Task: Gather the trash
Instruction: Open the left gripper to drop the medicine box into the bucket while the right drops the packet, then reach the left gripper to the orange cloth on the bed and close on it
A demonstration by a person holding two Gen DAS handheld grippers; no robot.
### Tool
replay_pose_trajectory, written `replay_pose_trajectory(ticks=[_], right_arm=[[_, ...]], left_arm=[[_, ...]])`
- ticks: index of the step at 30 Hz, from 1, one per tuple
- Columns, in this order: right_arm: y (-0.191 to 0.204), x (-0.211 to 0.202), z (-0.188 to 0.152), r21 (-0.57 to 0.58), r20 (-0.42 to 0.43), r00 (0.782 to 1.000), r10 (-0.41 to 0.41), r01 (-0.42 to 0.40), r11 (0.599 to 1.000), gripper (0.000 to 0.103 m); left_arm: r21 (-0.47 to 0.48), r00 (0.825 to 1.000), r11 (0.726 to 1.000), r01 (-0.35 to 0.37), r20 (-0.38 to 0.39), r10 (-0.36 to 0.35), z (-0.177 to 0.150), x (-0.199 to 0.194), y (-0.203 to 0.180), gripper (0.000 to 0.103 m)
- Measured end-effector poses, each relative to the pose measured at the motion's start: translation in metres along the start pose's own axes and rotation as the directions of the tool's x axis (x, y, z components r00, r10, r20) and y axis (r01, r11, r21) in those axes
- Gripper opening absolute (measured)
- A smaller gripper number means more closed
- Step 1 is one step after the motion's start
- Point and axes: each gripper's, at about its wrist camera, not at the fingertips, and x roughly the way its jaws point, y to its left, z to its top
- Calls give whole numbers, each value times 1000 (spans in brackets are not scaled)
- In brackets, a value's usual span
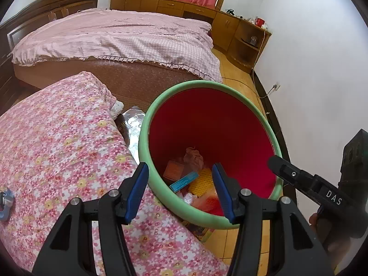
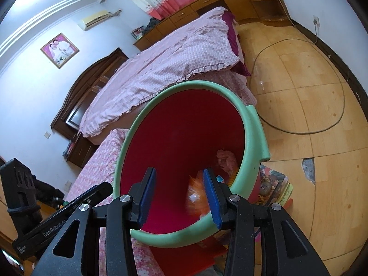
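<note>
Both jaws stand apart and grip nothing. The left gripper (image 1: 180,191) and right gripper (image 2: 179,195) tilt down over the red bin's green rim (image 1: 161,96). An orange wrapper (image 2: 197,197), blurred, lies between the right fingers, inside the bin. Floral bedding (image 1: 59,151) presses the bin's left; tiled floor (image 2: 310,96) lies open on the other side.

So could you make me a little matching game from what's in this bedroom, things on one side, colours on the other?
Things:
1. bin rim
2. bin inside
3. gripper pads
4. floor

Colours:
A. blue
B. tan wood
C. mint green
D. red

Pairs: 1-C, 2-D, 3-A, 4-B
</note>
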Motion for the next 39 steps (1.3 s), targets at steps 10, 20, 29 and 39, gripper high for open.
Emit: replay_pose_trajectory(ticks=[10, 20, 29, 39], right_arm=[[19, -14, -7, -34, 15, 1000, 20, -20, 999, 44], [43, -24, -15, -71, 19, 999, 45, -43, 997, 45], [71, -24, -27, -110, 2, 998, 68, -67, 992, 45], [100, -12, -39, -151, -28, 997, 76, -79, 985, 46]], left_arm=[[-39, 999, 999, -20, 40, 22, -9, -32, 16, 57], [-96, 992, 993, -69, 97, 78, -15, -72, 47, 57], [-163, 979, 978, -131, 136, 153, -23, -107, 90, 57], [-259, 951, 940, -221, 156, 267, -29, -136, 156, 57]])
